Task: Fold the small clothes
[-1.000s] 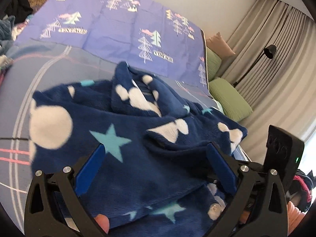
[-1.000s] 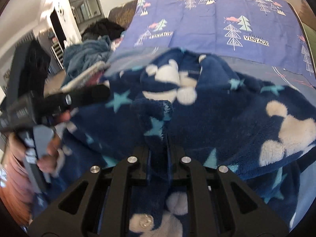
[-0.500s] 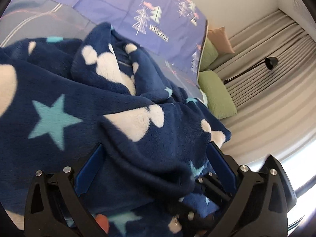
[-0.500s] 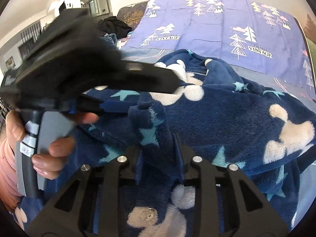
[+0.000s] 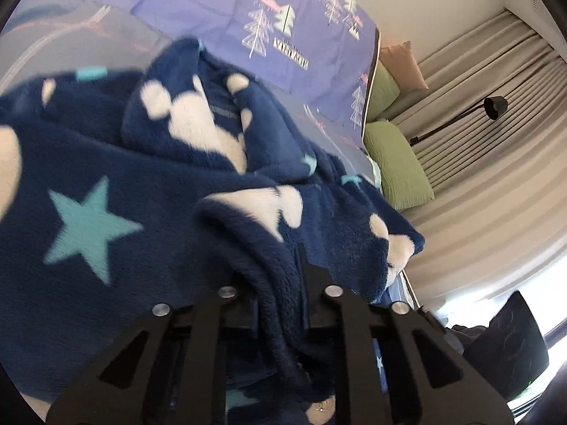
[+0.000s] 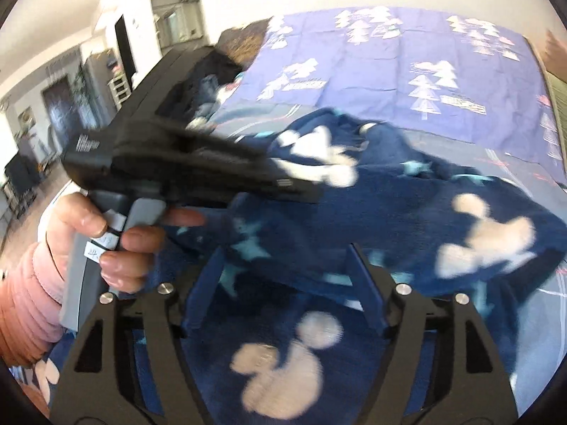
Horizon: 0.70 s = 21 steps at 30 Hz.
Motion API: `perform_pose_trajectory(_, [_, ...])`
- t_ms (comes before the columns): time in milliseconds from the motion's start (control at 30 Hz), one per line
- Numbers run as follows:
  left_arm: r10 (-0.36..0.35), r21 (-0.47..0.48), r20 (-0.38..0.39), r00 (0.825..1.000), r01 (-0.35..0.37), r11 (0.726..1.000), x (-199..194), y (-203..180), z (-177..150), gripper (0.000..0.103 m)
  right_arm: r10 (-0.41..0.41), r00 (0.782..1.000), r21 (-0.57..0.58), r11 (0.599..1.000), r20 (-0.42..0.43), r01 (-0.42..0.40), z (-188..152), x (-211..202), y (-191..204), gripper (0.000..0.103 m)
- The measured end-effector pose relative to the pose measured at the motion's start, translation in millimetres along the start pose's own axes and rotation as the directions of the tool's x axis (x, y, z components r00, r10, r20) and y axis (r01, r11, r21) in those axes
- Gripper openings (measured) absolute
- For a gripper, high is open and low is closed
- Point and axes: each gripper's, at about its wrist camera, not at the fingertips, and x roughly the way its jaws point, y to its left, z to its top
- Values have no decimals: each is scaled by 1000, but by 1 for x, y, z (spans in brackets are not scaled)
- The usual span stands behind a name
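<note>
A navy fleece garment [image 5: 149, 191] with white mouse shapes and teal stars lies crumpled on the bed. My left gripper [image 5: 278, 294] is shut on a raised fold of the garment's edge. In the right wrist view the same garment [image 6: 407, 219] spreads over the bed. My right gripper [image 6: 283, 279] is open, its blue pads apart just above the fleece, with nothing clamped between them. The left gripper's black body [image 6: 170, 156] and the hand holding it show at the left of that view.
A purple sheet with tree prints [image 5: 219, 3] covers the far part of the bed. Green cushions [image 5: 397, 163] and a pink cushion lie by beige curtains [image 5: 496, 134] with a black lamp. A pile of dark clothes [image 6: 212, 81] lies at the far left.
My left gripper has closed on the fold that sat between its open pads. My right gripper has let go of the fold and opened.
</note>
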Motion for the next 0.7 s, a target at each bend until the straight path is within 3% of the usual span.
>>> perform_pose_trajectory(100, [20,27,70,997,-22,999,-19,-1,3,13,-59,997,93,994,51,54,-4,-19,-28,79])
perform_pose_trajectory(200, [23,36,139,990,-29,999,-43,1,5,13,-168,984,224,963,65,150,-13,-29,-67,79])
perform_pose_trajectory(267, [19,36,176,984,-26,999,-59,3,8,13,-238,971,291,931,30,220,-20,-30,-84,79])
perform_pose_trajectory(367, [7,21,230,973,-12,1000,-81,9,13,13,-227,973,395,892,-33,222,-32,-24,-111,79])
perform_pose_trajectory(467, [2,7,270,963,-4,1000,-99,16,17,13,-209,975,420,880,-75,221,-34,-13,-118,65])
perform_pose_trajectory(533, [7,3,285,959,-8,1000,-105,17,16,13,-221,971,392,888,-96,241,-34,-9,-115,41])
perform_pose_trajectory(600, [9,-6,297,955,-8,1000,-110,20,17,13,-240,964,372,890,-113,265,-34,-8,-110,35])
perform_pose_trajectory(700, [0,-6,314,950,2,1000,-117,20,16,13,-277,950,357,881,-144,311,-33,-2,-110,34])
